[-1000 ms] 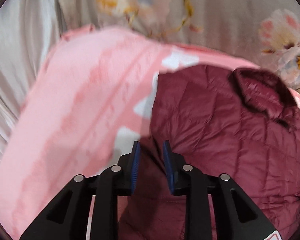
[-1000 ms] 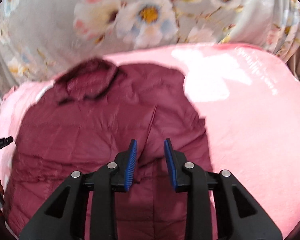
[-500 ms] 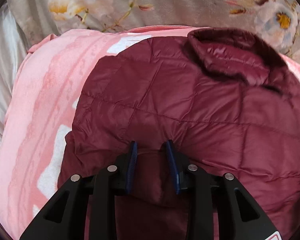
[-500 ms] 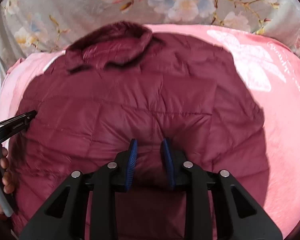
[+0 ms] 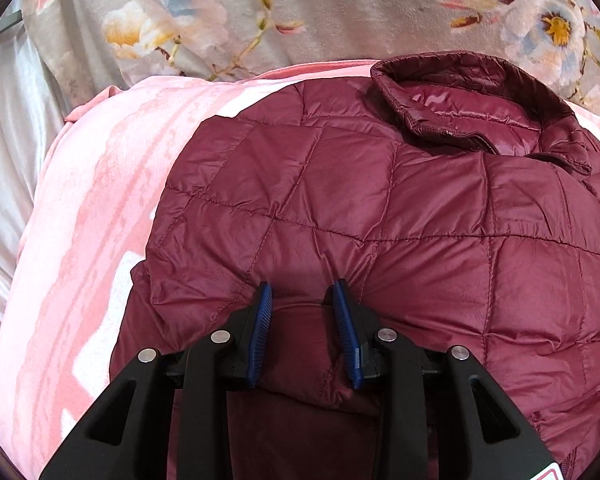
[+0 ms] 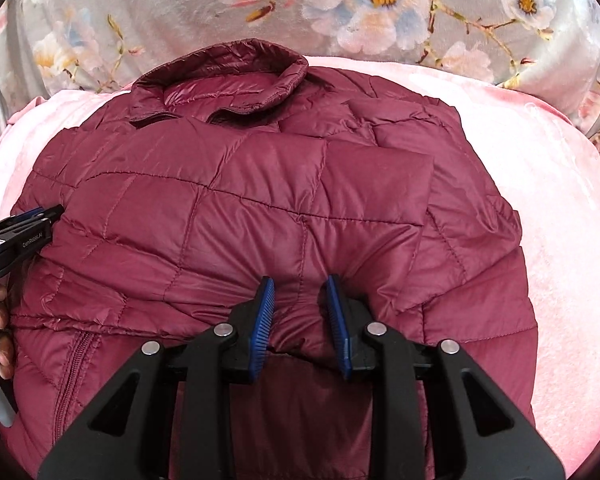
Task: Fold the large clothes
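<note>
- The jacket (image 5: pixel 380 216) is dark red and puffy, with stitched lines that make squares all over it.
- It looks shiny and a bit wrinkled.
- It lies on a pink blanket (image 5: pixel 100 220), which is on a bed.
- Past the blanket there is a grey cover with flowers (image 5: pixel 300 12) on it.
- The collar (image 5: pixel 472 112) is at the far end, next to the flower cover. It stands up a little and is open at the front.
- The long way of the jacket runs from the collar at the far end to the near end by the cameras.
- In the right wrist view, a zipper (image 6: pixel 72 364) runs down the near left part of the jacket.
- The left gripper (image 5: pixel 302 316) has its jaws partly closed, with a fold of the near jacket edge bunched between them.
- The right gripper (image 6: pixel 300 312) also has its jaws partly closed on a bunched fold of the near edge.
- The jacket puffs up into a hump just past both grippers.
- In the right wrist view, the left gripper also shows at the left edge, touching the jacket's left side.
</note>
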A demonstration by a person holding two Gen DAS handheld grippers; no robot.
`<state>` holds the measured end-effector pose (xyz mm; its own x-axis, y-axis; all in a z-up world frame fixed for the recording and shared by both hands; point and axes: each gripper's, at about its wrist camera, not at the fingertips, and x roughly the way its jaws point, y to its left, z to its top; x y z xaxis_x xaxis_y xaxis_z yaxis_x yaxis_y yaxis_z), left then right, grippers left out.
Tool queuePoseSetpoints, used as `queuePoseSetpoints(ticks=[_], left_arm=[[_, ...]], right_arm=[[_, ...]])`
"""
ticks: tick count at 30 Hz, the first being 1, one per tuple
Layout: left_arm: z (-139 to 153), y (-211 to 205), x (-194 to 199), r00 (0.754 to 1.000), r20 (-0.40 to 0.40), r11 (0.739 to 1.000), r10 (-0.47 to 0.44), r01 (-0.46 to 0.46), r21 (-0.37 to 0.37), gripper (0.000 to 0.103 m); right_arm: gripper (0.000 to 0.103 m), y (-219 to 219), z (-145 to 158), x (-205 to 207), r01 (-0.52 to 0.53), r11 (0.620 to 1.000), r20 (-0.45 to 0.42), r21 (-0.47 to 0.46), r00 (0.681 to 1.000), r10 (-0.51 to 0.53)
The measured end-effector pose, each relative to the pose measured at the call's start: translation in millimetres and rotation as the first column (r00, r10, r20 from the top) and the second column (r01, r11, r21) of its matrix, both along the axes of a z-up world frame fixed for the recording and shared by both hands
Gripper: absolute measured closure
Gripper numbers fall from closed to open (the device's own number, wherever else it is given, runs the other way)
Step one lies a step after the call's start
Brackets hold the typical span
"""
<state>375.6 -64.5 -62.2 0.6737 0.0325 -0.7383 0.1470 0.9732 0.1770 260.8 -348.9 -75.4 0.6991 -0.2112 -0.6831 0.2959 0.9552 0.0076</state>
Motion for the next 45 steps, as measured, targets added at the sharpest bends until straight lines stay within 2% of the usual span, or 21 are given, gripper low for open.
queuePoseSetpoints(ticks=[6,9,12,14,16,20,22,24,26,28,32,34,36,39,41,42,43,44,45], left_arm=[[0,-1,-1,1.0,0.001,1.0,0.0,0.0,0.005,0.07],[0,-1,-1,1.0,0.0,1.0,-0.001,0.001,-0.001,0.07],[1,-1,-1,1.0,0.0,1.0,-0.001,0.001,0.003,0.07],[1,-1,-1,1.0,0.001,1.0,-0.001,0.001,0.006,0.07],[1,0,-1,1.0,0.001,1.0,-0.002,0.002,0.004,0.07],[2,1,-1,1.0,-0.001,1.0,-0.005,0.005,-0.008,0.07],[5,6,-3,1.0,-0.007,0.999,-0.02,0.02,-0.031,0.069],[12,8,-5,0.999,-0.012,0.998,-0.049,0.048,-0.042,0.063],[24,11,-6,0.997,-0.014,0.994,-0.077,0.076,-0.078,0.051],[40,10,0,0.995,-0.021,0.985,-0.101,0.097,-0.142,0.044],[73,-5,34,0.987,-0.062,0.943,-0.145,0.119,-0.309,0.026],[77,-16,59,0.982,-0.111,0.917,-0.154,0.1,-0.385,0.026],[75,-26,78,0.98,-0.136,0.906,-0.145,0.076,-0.416,0.026],[60,-37,107,0.97,-0.203,0.889,-0.132,0.025,-0.457,0.026],[44,-41,125,0.957,-0.265,0.869,-0.123,-0.025,-0.495,0.03],[39,-41,128,0.952,-0.281,0.865,-0.12,-0.039,-0.501,0.035],[34,-42,131,0.947,-0.295,0.86,-0.125,-0.045,-0.509,0.053],[30,-45,133,0.942,-0.305,0.862,-0.138,-0.037,-0.505,0.079],[29,-47,132,0.94,-0.308,0.869,-0.144,-0.029,-0.494,0.094]], right_arm=[[0.077,2,0,0,0.0,1.0,-0.009,-0.016,1.0,0.0],[0.077,1,2,-3,-0.001,1.0,-0.014,0.004,1.0,0.001],[0.077,-4,13,-16,0.05,0.998,0.024,0.023,0.998,-0.051],[0.077,-10,7,-17,0.073,0.997,-0.004,0.011,0.997,-0.073],[0.078,-14,2,-17,0.059,0.997,-0.018,0.042,0.998,-0.058],[0.077,-11,5,-17,0.023,1.0,-0.047,0.015,0.999,-0.022],[0.076,-15,12,-20,-0.002,0.999,-0.047,0.048,0.999,0.004],[0.072,-21,23,-23,-0.024,0.996,-0.02,0.091,0.999,0.025],[0.062,-31,41,-23,-0.043,0.989,0.036,0.139,0.999,0.039],[0.051,-43,58,-11,-0.069,0.975,0.089,0.21,0.995,0.051],[0.047,-62,71,27,-0.12,0.917,0.171,0.381,0.984,0.058],[0.044,-68,68,53,-0.122,0.893,0.187,0.434,0.981,0.044],[0.044,-77,58,77,-0.099,0.864,0.172,0.493,0.985,0.015],[0.044,-90,34,105,-0.049,0.797,0.131,0.602,0.991,-0.038],[0.045,-96,18,120,-0.031,0.752,0.111,0.659,0.992,-0.056],[0.056,-97,14,125,-0.036,0.741,0.111,0.671,0.992,-0.052],[0.077,-95,12,131,-0.048,0.738,0.111,0.673,0.993,-0.036],[0.088,-93,12,132,-0.065,0.745,0.114,0.664,0.993,-0.015],[0.095,-89,15,129,-0.077,0.763,0.124,0.642,0.992,-0.003]])
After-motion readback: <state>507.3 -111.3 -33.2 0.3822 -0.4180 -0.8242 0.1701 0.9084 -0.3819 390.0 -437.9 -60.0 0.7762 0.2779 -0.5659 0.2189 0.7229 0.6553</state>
